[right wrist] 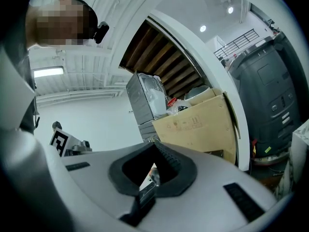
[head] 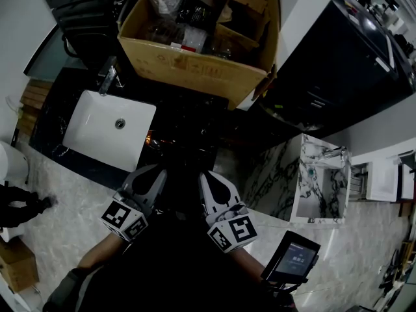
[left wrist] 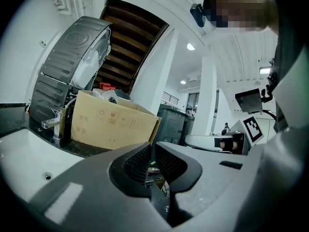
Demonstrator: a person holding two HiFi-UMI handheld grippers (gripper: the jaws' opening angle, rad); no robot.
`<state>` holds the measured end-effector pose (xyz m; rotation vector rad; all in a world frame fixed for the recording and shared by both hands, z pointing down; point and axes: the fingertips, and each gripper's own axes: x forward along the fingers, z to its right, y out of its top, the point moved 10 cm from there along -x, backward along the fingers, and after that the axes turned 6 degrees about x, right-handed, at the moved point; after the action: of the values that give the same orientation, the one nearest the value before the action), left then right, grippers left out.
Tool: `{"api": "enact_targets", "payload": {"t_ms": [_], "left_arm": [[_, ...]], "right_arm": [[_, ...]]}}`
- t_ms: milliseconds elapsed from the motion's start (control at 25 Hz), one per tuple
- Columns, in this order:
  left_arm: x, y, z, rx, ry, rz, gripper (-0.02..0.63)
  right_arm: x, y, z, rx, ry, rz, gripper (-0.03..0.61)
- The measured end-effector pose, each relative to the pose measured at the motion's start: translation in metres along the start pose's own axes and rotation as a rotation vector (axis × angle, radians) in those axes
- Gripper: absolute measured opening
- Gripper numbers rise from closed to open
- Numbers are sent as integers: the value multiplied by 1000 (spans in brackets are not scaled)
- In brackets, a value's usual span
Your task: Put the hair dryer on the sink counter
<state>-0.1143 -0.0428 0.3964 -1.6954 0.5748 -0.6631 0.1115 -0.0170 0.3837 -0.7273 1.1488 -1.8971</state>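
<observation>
Nearest the body, we hold both tools side by side, pointing toward the table edge. The left gripper [head: 156, 171] has its jaws almost together. Its own view shows only a thin slit between the ribbed pads [left wrist: 137, 161], with nothing in it. The right gripper [head: 207, 177] has its jaws closed tip to tip and is likewise empty. Each gripper carries a marker cube [head: 125, 220] at its rear.

Ahead of the jaws lies the dark table [head: 188, 132]. A white sink basin [head: 91, 142] is set into its left part, with a drain at the middle and a chrome faucet [head: 108, 77] at the far rim. Beyond the basin and to its right, an open cardboard box [head: 188, 67] stands on the table, well apart from both grippers. It holds a jumble of plastic bags and dark items.

We cannot tell where the hair dryer is, as no view shows it clearly.

To the right of the table stands a marble-patterned unit [head: 286, 174]. Farther right, past the box, we see a dark grey bin [right wrist: 270, 86].
</observation>
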Motion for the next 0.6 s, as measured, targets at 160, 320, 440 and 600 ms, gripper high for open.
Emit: {"api": "enact_targets", "payload": {"t_ms": [160,320,440,600], "left_arm": [[0,-2,-3,-5,3,2,32],[-2,-4,-6,-13,4,1,32],[-2,-5,-6,-24,9,2,32],[-1,-4,-7,-24,4,-7,32]], "right_arm": [[1,-2,-2,-7,14,20,-5],[1,-2,-5,-17,33,30,-5],[1,-3,-5,-8,36,25,-5],[2,-2,-5,-3,39,27,-5]]}}
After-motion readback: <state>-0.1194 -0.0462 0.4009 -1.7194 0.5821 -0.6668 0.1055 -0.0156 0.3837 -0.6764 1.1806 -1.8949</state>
